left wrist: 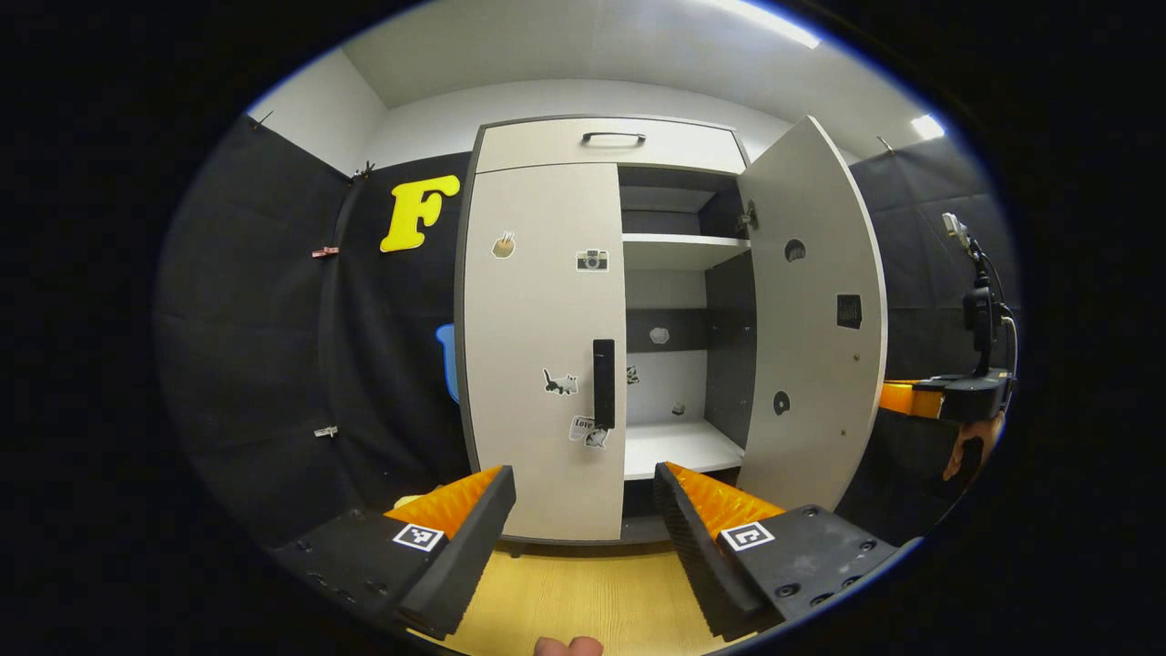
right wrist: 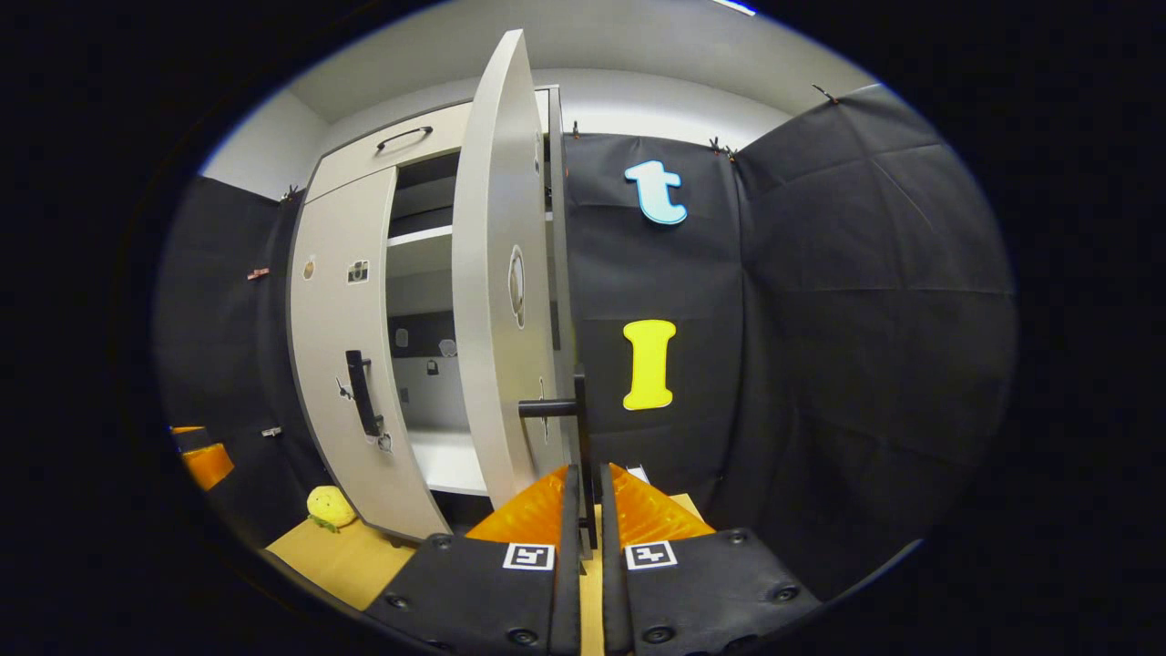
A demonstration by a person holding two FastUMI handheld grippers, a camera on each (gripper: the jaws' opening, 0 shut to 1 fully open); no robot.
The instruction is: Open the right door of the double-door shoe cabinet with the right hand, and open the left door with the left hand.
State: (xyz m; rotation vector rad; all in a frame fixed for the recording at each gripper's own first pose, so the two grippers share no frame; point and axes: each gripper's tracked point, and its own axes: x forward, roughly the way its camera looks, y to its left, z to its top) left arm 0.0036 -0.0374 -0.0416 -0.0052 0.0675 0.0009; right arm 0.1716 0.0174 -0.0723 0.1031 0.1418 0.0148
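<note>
The pale grey shoe cabinet (left wrist: 608,138) stands ahead in the left gripper view. Its right door (left wrist: 815,319) is swung wide open. Its left door (left wrist: 542,346) is closed, with a black handle (left wrist: 603,384) at its inner edge. My left gripper (left wrist: 583,497) is open, in front of and below that handle, apart from it. In the right gripper view the right door (right wrist: 496,273) stands edge-on, and my right gripper (right wrist: 588,483) is shut on its black handle (right wrist: 569,408). The right gripper (left wrist: 947,397) also appears beyond the open door in the left gripper view.
White shelves (left wrist: 685,241) show inside the cabinet. A drawer with a black pull (left wrist: 613,138) tops it. A yellow plush toy (right wrist: 330,506) lies on the wooden floor (left wrist: 583,597) left of the cabinet. Black cloth walls (right wrist: 865,319) close in on both sides.
</note>
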